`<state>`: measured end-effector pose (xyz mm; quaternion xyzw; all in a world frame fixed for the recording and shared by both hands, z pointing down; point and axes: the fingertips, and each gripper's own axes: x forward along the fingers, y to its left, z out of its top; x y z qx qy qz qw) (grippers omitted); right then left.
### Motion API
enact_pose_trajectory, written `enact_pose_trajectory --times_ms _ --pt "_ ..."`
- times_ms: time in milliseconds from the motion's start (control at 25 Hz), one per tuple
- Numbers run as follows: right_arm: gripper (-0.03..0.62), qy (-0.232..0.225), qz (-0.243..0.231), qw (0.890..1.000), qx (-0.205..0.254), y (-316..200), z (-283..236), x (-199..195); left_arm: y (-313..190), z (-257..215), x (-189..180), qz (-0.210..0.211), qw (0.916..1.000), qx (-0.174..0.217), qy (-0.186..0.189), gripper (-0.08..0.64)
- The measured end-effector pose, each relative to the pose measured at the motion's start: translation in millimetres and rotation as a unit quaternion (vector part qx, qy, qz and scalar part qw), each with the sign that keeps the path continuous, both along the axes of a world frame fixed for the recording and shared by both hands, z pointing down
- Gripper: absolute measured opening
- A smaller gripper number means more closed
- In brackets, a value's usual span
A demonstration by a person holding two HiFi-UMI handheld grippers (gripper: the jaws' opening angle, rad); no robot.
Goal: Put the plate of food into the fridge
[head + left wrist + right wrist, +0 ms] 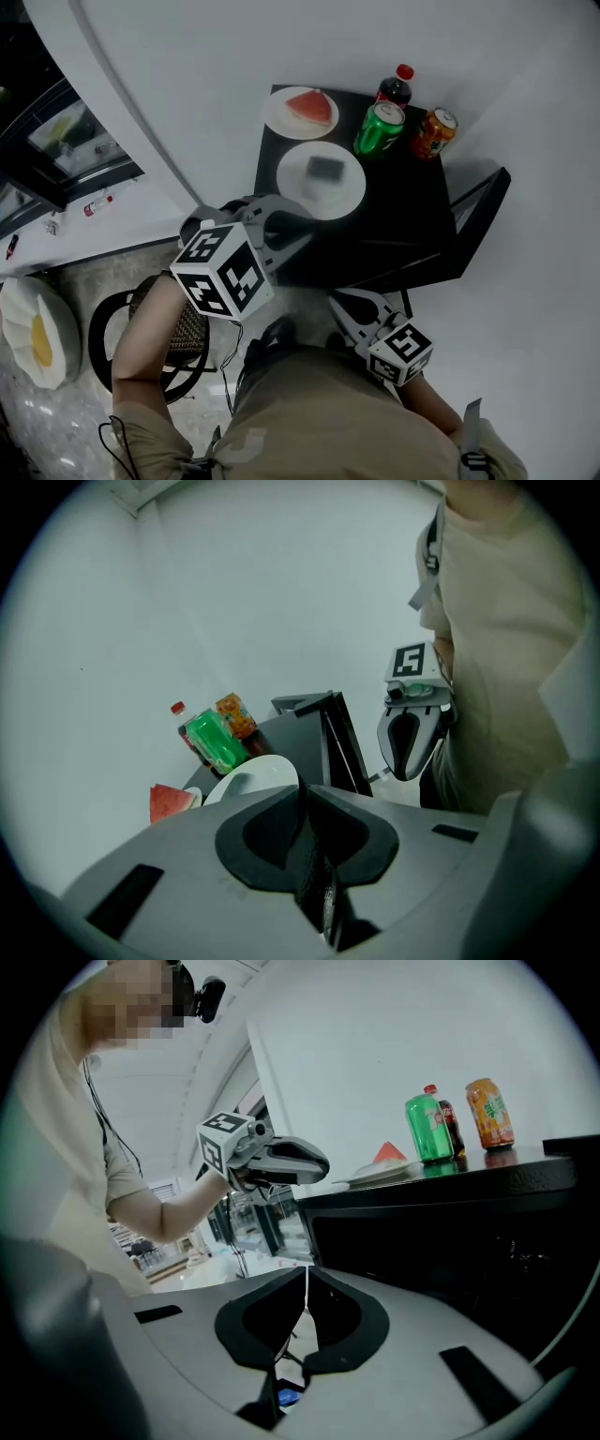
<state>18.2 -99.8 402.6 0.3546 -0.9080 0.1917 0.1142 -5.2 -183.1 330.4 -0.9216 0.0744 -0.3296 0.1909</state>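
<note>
While both pairs of jaws were fully closed with nothing between them, neither gripper touched any object. The left gripper (pixel 306 817) had its pads pressed flat together and pointed downward over the front edge of the black fridge (pixel 412 225), just short of the plate of food (pixel 300 192). The right gripper (pixel 306 1302), equally shut and empty, was held lower, facing the fridge's dark front below the top edge. The plate of food, white with a dark block (pixel 326 167) at its centre, rested on the fridge top near the front left edge. Just behind it, at the rear left corner, a second white plate (pixel 278 117) carried a watermelon slice (pixel 309 107). A green can (pixel 380 128) stood just beside the plate of food on its right. A cola bottle (pixel 396 89) and an orange can (pixel 434 132) stood along the rear edge, close to the white wall (pixel 234 56). The right and front parts of the top were bare. A black panel (pixel 483 202) angled out from the fridge's right side.
</note>
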Motion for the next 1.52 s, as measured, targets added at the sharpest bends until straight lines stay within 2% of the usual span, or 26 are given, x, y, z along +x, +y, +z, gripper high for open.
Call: enact_pose_trajectory --times_ms 40,80,120,360,640,880,1320,1520 --pt "0.021 0.000 0.002 1.000 0.000 0 0 -1 1 2 0 0.003 1.0000 0.001 -0.005 0.027" --pt "0.021 0.001 0.002 1.000 0.000 0 1 -1 1 5 1 0.007 0.9999 0.002 -0.011 0.114" --pt "0.021 0.002 0.002 1.000 0.000 0 1 -2 1 8 1 0.010 0.9998 0.004 -0.019 0.165" --pt "0.021 0.006 0.005 1.000 0.001 -2 5 1 0 22 6 0.022 0.9980 0.016 -0.056 0.252" --pt "0.021 0.014 0.000 1.000 0.001 0 7 5 -13 40 6 0.011 0.9896 0.072 -0.124 0.262" --pt "0.021 0.009 0.002 1.000 -0.004 1 9 17 -16 48 9 0.002 0.9835 0.093 -0.155 0.261" --pt "0.021 0.011 -0.014 1.000 -0.003 6 11 35 -17 50 11 -0.025 0.9733 0.130 -0.187 0.261" --pt "0.021 0.011 -0.016 1.000 -0.003 9 11 44 -14 50 13 -0.033 0.9743 0.125 -0.184 0.261"
